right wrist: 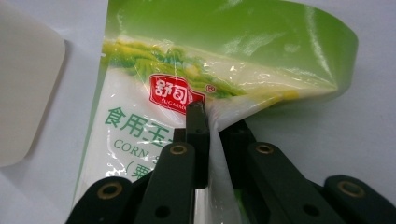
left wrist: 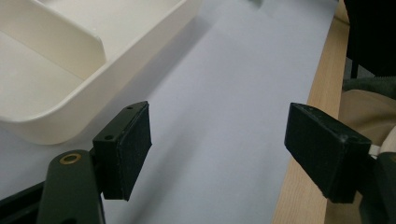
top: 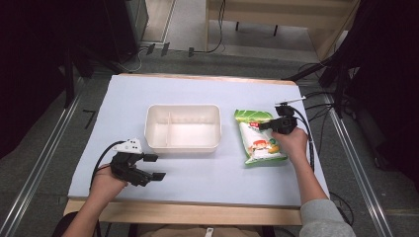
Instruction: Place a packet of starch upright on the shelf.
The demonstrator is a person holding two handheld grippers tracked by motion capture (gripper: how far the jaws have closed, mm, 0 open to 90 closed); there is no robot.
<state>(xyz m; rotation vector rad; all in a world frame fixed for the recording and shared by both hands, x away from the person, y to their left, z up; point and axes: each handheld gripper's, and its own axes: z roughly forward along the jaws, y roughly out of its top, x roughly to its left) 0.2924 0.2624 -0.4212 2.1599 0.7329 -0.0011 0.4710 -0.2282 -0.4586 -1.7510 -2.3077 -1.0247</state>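
A green and white corn starch bag with a red logo lies flat on the table, right of a white two-compartment tub. My right gripper is shut on the bag, pinching a fold of its plastic film between the two black jaws near the red logo. My left gripper rests near the table's front left edge, open, with nothing between its pads. The tub's rounded corner lies just beyond its left jaw.
The pale blue table mat ends at a wooden front edge. Black cables trail off the right side of the table. The tub's inner divider splits it into two empty compartments.
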